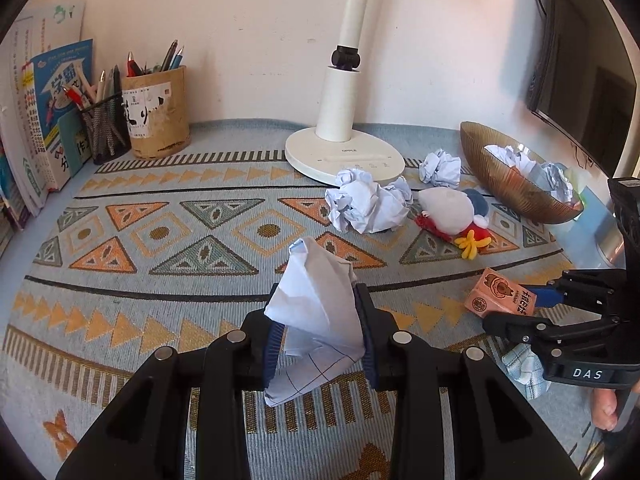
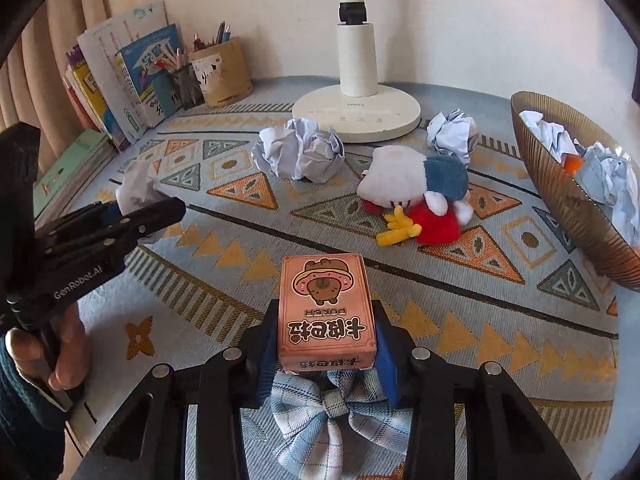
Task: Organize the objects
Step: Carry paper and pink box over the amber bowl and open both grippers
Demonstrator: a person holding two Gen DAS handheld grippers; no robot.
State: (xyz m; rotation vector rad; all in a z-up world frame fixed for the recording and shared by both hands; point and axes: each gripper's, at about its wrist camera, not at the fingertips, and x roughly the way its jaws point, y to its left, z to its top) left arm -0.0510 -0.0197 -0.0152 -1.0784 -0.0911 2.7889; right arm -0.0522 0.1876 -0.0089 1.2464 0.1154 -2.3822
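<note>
A patterned table (image 1: 160, 208) holds a lamp base (image 1: 344, 156) and brown bowl (image 1: 516, 184). The left hand-held gripper (image 1: 320, 336) is clamped on crumpled paper (image 1: 316, 316); the right hand-held gripper (image 2: 326, 344) grips a pink card box (image 2: 326, 308) between its pads.

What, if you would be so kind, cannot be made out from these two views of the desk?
- Bowl: its far side is cut off by the right edge of the right wrist view, so its full contents stay unknown.
- Plaid cloth bow: partly hidden under the card box and the right gripper.
- Lamp: its head is cut off by the top edge in both views.
- Book titles: too small to read.
</note>
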